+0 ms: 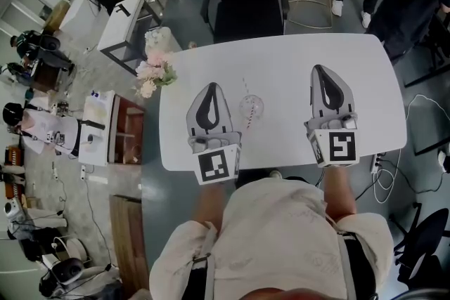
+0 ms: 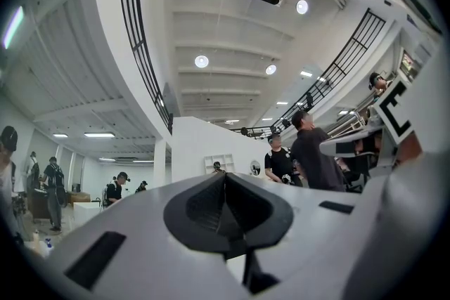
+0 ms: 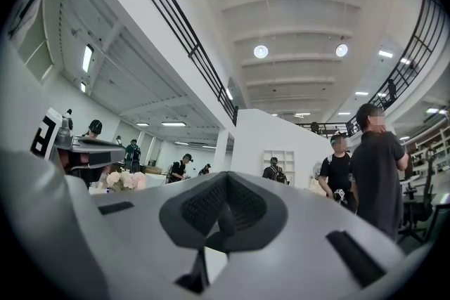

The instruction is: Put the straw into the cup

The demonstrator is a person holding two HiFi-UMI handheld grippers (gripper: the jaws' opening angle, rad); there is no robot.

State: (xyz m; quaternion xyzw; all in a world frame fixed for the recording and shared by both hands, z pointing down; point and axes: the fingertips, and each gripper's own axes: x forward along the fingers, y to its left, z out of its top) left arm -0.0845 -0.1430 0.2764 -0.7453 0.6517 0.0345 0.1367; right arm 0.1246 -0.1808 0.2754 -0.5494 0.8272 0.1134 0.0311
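Cup: a clear cup (image 1: pixel 257 109) stands on the white table (image 1: pixel 281 60), between the two grippers.
Straw: a thin striped straw (image 1: pixel 245 86) crosses the cup. Its long axis runs from the far side toward the person, almost parallel to the jaws. I cannot tell if it is already inside the cup or only lies at it.
Nearer gripper: the left gripper (image 1: pixel 211 86) is just beside the cup, which lies to its right. The right gripper (image 1: pixel 318 69) is farther away, with the cup to its left.
Left gripper state: jaws together, nothing between them (image 2: pixel 225 176).
Right gripper state: jaws also together and empty (image 3: pixel 226 176).
Pose: both grippers are low over the table and point away from the person. Their cameras look up to the ceiling.
Next move, my judgement: the left gripper needs to open and turn right toward the straw.
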